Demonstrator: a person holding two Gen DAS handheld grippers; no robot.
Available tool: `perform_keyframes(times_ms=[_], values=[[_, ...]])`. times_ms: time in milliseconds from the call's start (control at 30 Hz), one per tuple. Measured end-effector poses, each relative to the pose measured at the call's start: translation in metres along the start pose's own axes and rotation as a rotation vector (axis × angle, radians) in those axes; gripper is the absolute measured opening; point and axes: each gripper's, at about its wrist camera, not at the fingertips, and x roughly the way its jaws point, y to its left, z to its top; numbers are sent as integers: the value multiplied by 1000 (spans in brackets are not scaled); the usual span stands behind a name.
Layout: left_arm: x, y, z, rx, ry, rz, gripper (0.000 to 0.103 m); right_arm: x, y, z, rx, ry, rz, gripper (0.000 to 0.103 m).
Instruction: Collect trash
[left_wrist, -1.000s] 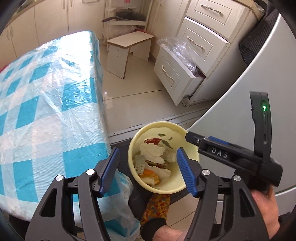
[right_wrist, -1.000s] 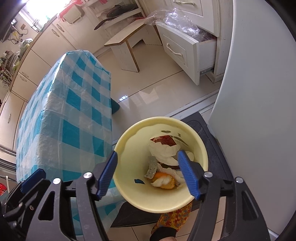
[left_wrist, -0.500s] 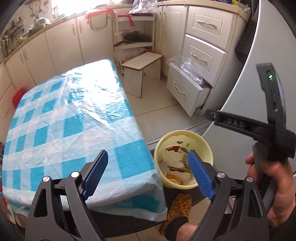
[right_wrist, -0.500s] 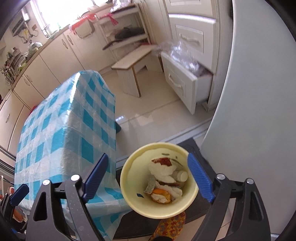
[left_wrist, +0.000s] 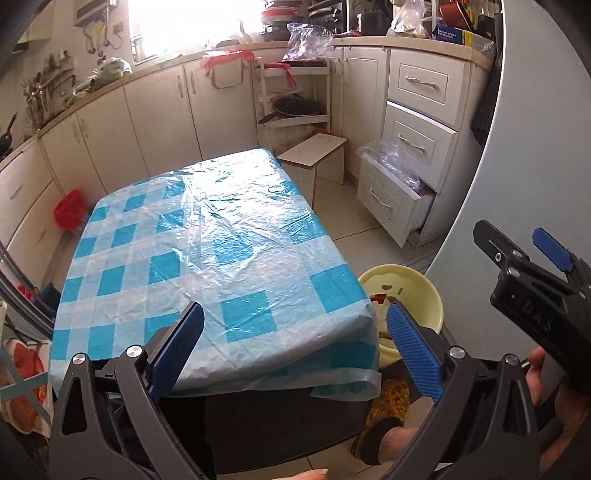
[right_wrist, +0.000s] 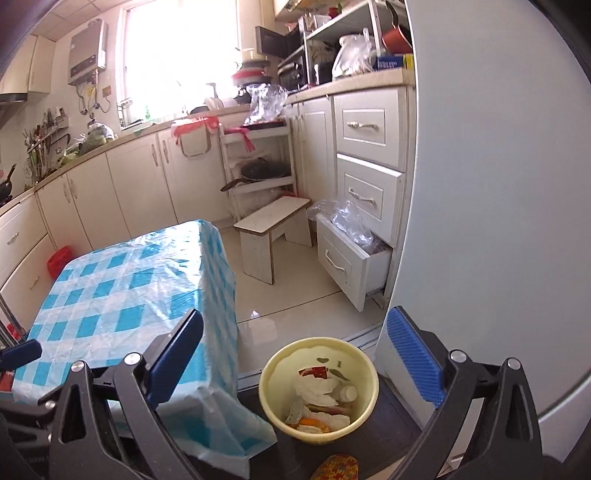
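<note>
The pale yellow bin (right_wrist: 318, 390) stands on a dark mat on the floor beside the checked surface (left_wrist: 207, 251), holding crumpled tissues (right_wrist: 314, 387), a small bottle (right_wrist: 347, 393) and orange scraps. Left gripper (left_wrist: 295, 347) and right gripper (right_wrist: 295, 354) jaws are opening wide, empty.

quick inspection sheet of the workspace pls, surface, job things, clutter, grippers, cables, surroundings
surface: table under a blue-checked plastic cover, nothing on it
job's things: yellow bin on the floor by the table's corner, holding tissues, wrappers and a small bottle
clutter: clear plastic bags spilling from the open bottom drawer; red bag by the cabinets
grippers: left gripper and right gripper jaws opening, nothing between them
cables: nothing seen
surroundings: wooden stool, corner rack with pan, crowded countertop
</note>
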Motion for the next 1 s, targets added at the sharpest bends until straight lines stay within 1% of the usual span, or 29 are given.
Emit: perform_keyframes(times_ms=[100,167,233,300,367,567,633,733,867,1000], values=[[-19,10,-5,-12,-24,8,95,-26,15,-5,-38,-40,-5,96],[-30,15,-8,-11,-35,16,95,-42,23,-8,-48,-45,11,95],[-41,22,-11,-18,-42,17,95,-54,29,-8,-64,-43,-2,96],[-48,29,-15,-26,-42,22,95,-64,35,-6,-77,-43,5,96],[-55,33,-19,-24,-42,29,95,-77,38,-4,-77,-56,19,96],[-74,41,-27,-21,-66,62,95,-109,55,1,-113,-85,15,96],[-79,43,-28,-29,-74,78,95,-116,56,1,-108,-94,20,96],[-85,48,-31,-46,-80,81,95,-129,54,0,-91,-110,18,96],[-94,46,-32,-32,-99,90,95,-143,54,-7,-100,-115,9,96],[-103,44,-32,-32,-106,69,95,-153,53,-15,-94,-122,12,96]])
